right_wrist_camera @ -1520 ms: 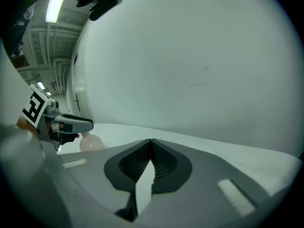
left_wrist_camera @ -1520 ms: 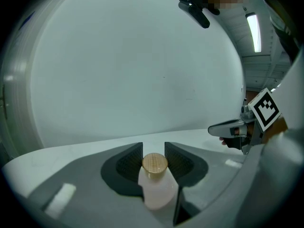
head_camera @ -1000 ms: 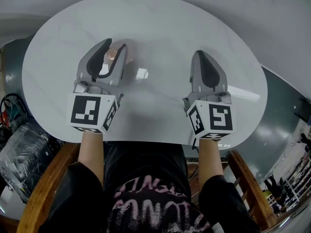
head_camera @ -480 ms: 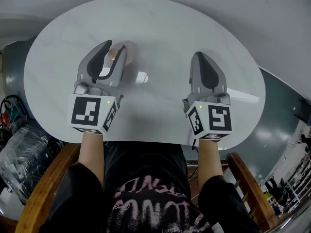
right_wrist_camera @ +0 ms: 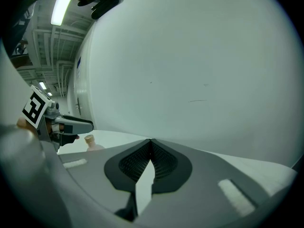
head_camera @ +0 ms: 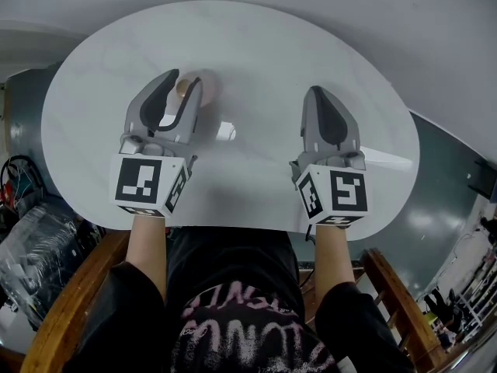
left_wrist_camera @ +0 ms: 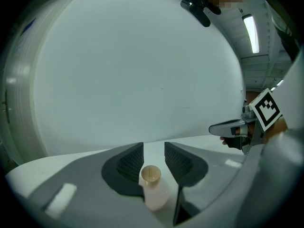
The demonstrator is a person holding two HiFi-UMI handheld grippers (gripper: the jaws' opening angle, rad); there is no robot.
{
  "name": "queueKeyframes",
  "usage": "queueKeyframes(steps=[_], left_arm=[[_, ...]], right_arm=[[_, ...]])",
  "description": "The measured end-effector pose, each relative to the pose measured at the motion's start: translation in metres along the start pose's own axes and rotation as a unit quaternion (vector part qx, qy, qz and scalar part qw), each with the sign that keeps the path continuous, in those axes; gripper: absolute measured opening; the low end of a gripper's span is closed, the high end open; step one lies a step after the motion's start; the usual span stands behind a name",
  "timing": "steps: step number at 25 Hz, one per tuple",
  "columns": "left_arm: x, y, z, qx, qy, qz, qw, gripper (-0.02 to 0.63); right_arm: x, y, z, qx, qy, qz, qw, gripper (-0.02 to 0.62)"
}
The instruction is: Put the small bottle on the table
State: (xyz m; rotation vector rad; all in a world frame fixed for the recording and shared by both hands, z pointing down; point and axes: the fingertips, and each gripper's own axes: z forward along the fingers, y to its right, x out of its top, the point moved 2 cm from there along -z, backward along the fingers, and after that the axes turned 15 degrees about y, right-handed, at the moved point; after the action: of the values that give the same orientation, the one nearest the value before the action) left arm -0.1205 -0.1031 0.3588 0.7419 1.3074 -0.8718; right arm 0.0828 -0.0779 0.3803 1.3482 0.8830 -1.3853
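Item: small bottle (left_wrist_camera: 153, 190), cork-topped, upright on the table (head_camera: 272, 45). left gripper (left_wrist_camera: 153, 148): jaws spread either side of the small bottle, seemingly clear of it. right gripper (right_wrist_camera: 150, 144): pressed together, empty, well apart from the small bottle. Handling: draw the left gripper straight back without brushing it.

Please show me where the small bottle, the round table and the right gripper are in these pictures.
Small pale pink bottle with a tan cap (left_wrist_camera: 153, 189), left gripper view, on its shoulder.
White round table (head_camera: 264, 53), head view, on bare top.
Right gripper (right_wrist_camera: 150, 141), right gripper view, where its shut jaws meet.
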Motion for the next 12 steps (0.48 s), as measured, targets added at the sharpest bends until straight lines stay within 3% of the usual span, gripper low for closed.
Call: queueKeyframes(steps=[12], left_arm=[[0.011, 0.005, -0.008, -0.001, 0.012, 0.004, 0.9999, 0.138]], right_arm=[[0.015, 0.001, -0.01, -0.003, 0.012, -0.004, 1.0, 0.011]])
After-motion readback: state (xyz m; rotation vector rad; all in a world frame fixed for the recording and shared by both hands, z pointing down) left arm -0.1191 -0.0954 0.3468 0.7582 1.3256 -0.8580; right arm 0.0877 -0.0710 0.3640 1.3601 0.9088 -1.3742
